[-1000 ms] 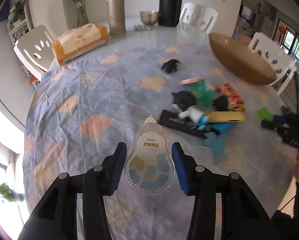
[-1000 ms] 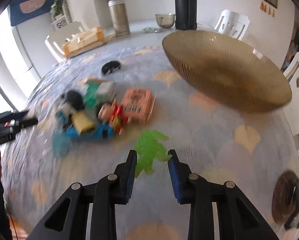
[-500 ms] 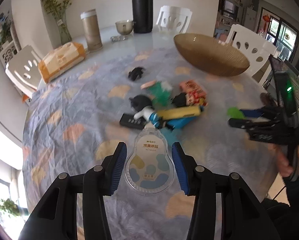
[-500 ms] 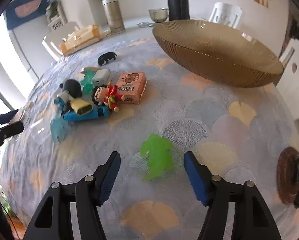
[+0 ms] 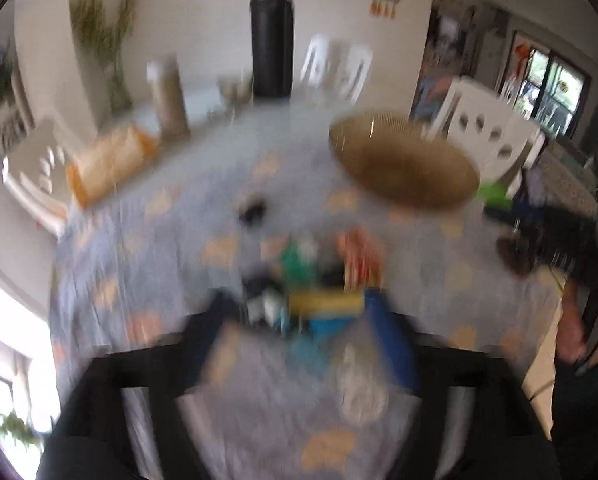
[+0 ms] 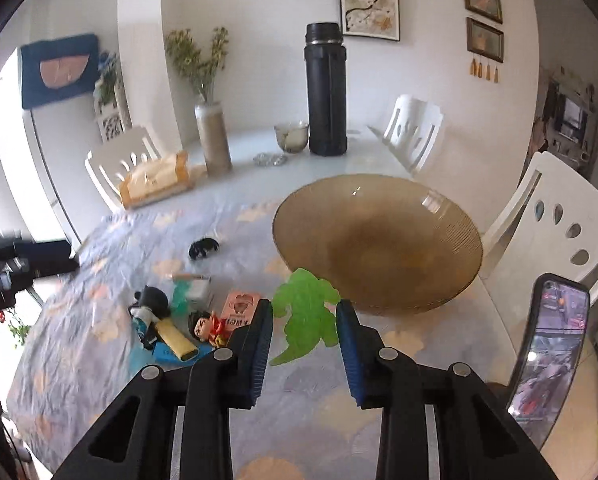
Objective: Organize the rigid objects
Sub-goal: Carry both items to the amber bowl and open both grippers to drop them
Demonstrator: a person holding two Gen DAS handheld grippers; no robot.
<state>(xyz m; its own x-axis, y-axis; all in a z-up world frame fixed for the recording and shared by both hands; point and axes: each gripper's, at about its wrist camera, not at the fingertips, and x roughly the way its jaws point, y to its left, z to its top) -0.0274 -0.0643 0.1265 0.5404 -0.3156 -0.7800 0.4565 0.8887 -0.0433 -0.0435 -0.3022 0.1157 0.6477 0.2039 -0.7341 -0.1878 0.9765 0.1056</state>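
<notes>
Right gripper (image 6: 303, 330): blue pads are pinching the green dinosaur (image 6: 305, 316), at 6 o'clock from the brown bowl (image 6: 379, 244).
Left gripper (image 5: 299, 344): blurring badly; opening and load unreadable.
Toy pile (image 6: 179, 324): lying at 9 o'clock.

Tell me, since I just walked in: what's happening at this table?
A person is tidying toys with two handheld grippers. The right gripper holds a green toy lizard up in front of the brown glass bowl. The left gripper is too blurred to judge. A pile of toys lies on the tablecloth.
</notes>
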